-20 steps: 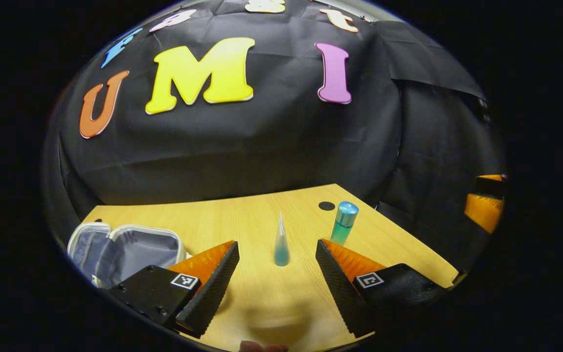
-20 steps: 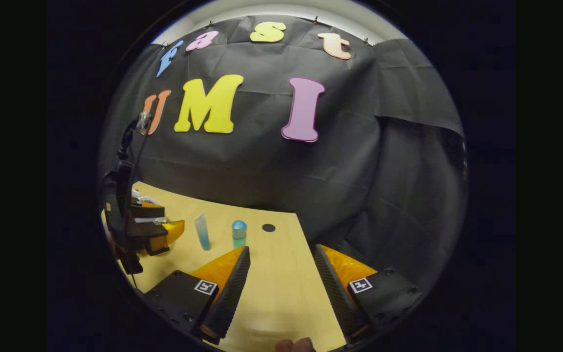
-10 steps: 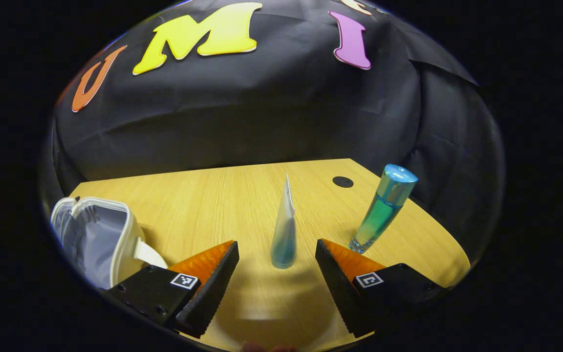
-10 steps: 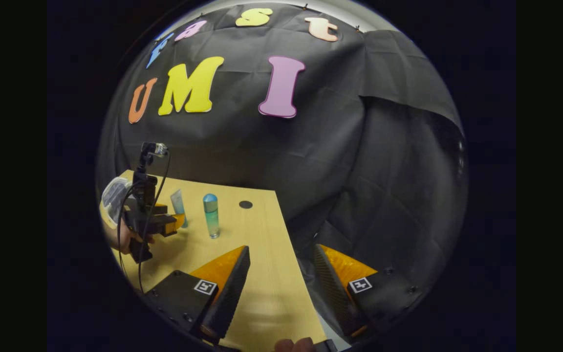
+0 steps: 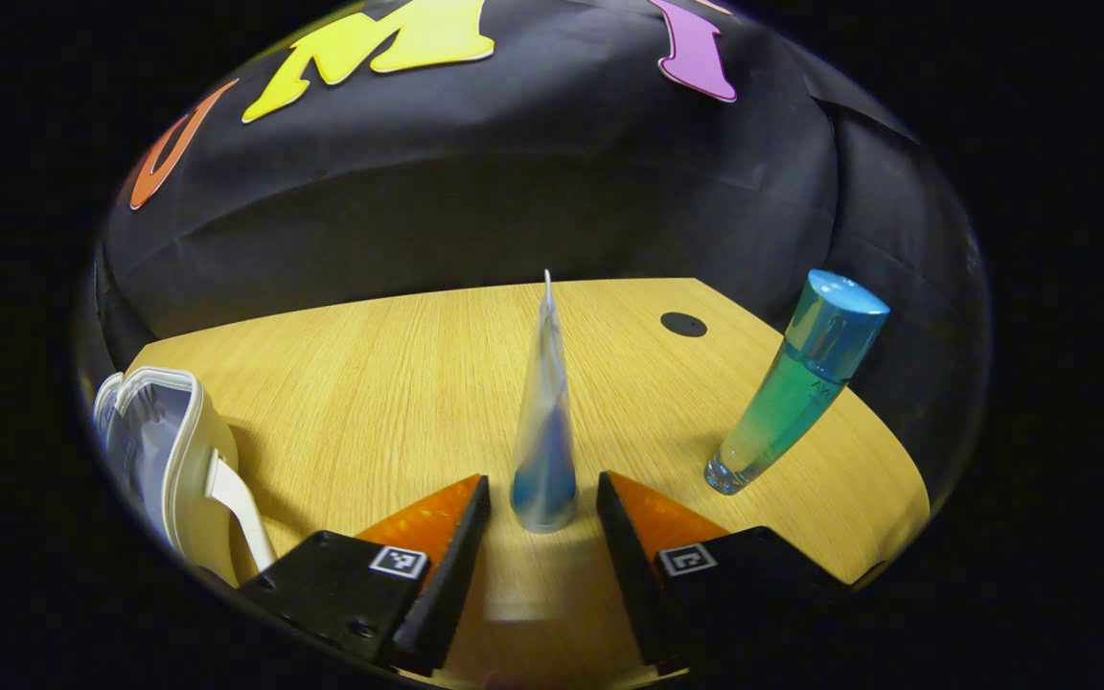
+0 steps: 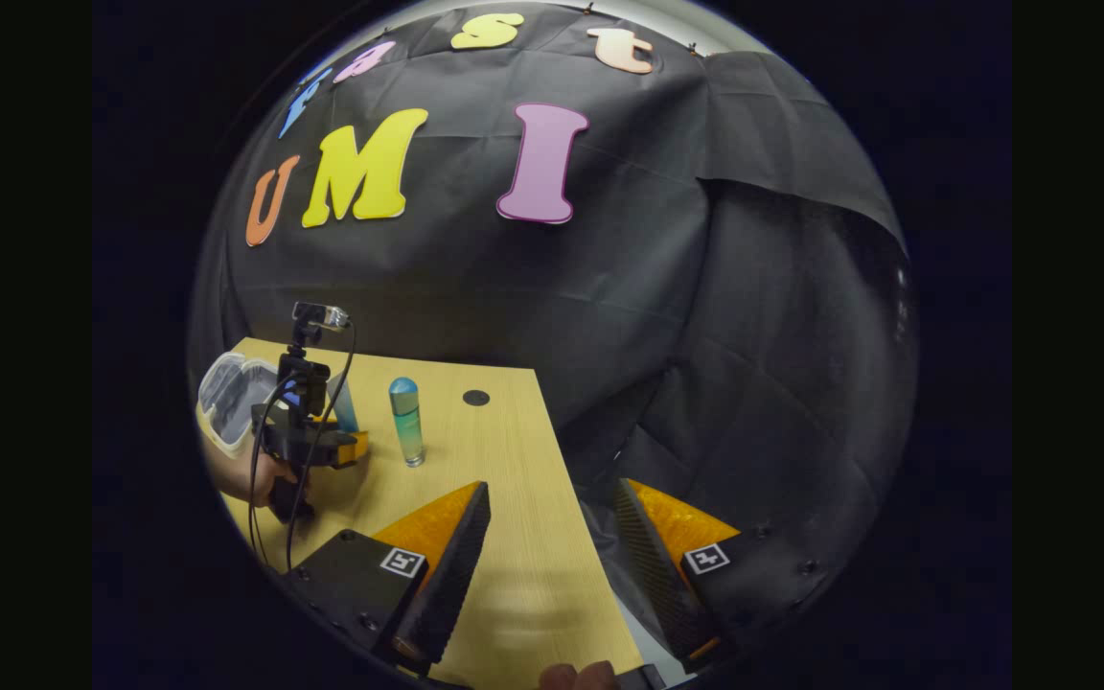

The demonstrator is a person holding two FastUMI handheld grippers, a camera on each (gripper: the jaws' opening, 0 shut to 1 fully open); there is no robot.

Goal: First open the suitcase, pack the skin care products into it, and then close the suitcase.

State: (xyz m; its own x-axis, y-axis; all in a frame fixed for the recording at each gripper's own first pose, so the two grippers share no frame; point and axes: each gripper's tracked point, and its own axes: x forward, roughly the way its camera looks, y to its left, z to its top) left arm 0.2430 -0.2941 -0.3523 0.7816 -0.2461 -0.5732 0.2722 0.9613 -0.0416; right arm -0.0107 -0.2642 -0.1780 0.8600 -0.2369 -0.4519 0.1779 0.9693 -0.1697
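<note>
- Wooden table (image 5: 370, 383) against black cloth holds one open suitcase (image 5: 178, 460), one tube (image 5: 542, 450) and one bottle (image 5: 792, 393)
- Left gripper (image 5: 540, 537): fingers a little apart, flanking the upright tube's base, contact unclear
- Bottle stands right of the tube, apart
- Right gripper (image 6: 552, 556): fingers spread wide, holding nothing, over the table's near right edge

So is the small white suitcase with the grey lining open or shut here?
Open. In the left gripper view the white suitcase shows its grey lining at the wooden table's left edge; in the right gripper view its inside faces up.
</note>
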